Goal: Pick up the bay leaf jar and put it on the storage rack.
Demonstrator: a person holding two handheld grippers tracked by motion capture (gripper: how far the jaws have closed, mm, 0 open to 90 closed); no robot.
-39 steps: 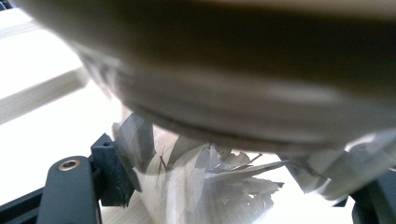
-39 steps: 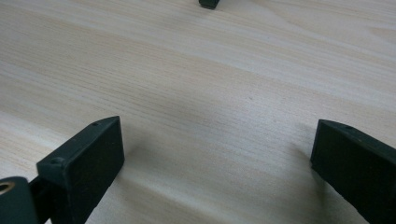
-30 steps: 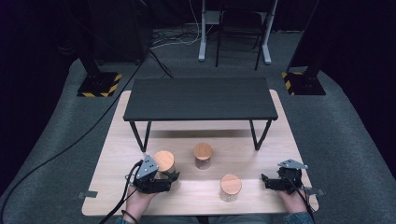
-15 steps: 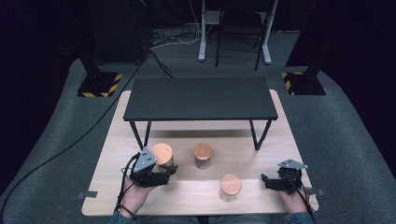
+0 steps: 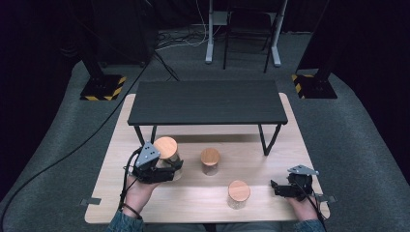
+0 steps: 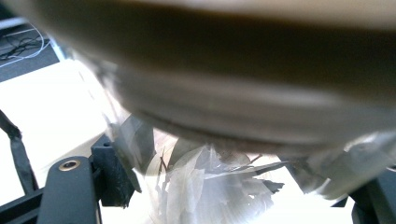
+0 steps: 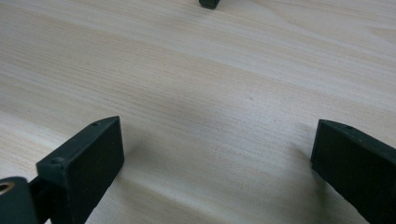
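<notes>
The left hand-held gripper (image 5: 167, 169) has its jaws closed on the left jar (image 5: 167, 153), a clear glass jar with a round wooden lid, at the near-left part of the light wooden surface (image 5: 270, 203). In the high view the jar seems to sit clear of the wood, with the small black table (image 5: 205, 102) just beyond it on the far side. In the left gripper view the underside of the lid and the glass wall (image 6: 219, 186) sit right against the camera, with the black jaws on either side of the glass below the lid.

The jar looks stiff and fragile: glass will not give under the pads, so a hard squeeze gains nothing and a knock against the black table's edge could chip it. Smooth glass is also slippery, so the hold depends on even pressure from both sides. It appears empty or nearly so, and probably light. The lid may only rest in the mouth, so the body is the safer place to take hold, just under the lid as now, with the jar kept upright.

The right hand-held gripper (image 5: 282, 189) rests low at the near-right corner, its jaws standing wide apart over bare wood with nothing between them.

Two more jars of the same kind stand on the surface: the middle jar (image 5: 210, 161) just right of the held one, and the near jar (image 5: 239, 194) closer to the person, well apart from both grippers.
</notes>
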